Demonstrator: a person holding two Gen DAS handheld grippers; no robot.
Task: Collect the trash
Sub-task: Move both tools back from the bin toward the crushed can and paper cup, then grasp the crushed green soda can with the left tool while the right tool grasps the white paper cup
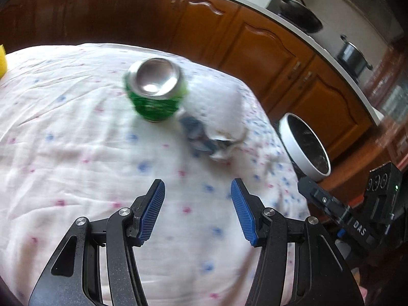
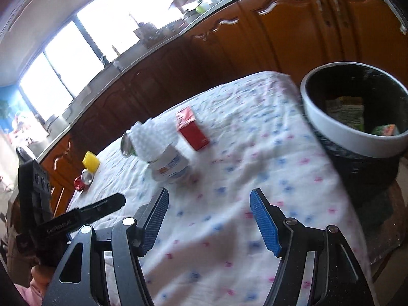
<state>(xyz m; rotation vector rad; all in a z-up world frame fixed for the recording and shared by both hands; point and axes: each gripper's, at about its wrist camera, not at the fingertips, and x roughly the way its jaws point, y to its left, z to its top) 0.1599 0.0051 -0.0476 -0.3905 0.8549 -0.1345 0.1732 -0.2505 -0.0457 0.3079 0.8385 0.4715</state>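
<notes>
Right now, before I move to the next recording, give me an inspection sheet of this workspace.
Surface: table under a white cloth with pink and blue dots, wrinkled.
Job's things: green can on its side; crumpled wrapper right of it; red box; plastic bottle lying down; small red can; yellow item, kind unclear.
Bin: white-rimmed trash bin with black liner at the table edge, packaging already inside.
Clutter: nothing else seen on the cloth.
Grippers: left gripper open, empty; right gripper open, empty; both above the cloth.
Cables: nothing seen.
Surroundings: wooden kitchen cabinets, counter with pots, bright window.
</notes>
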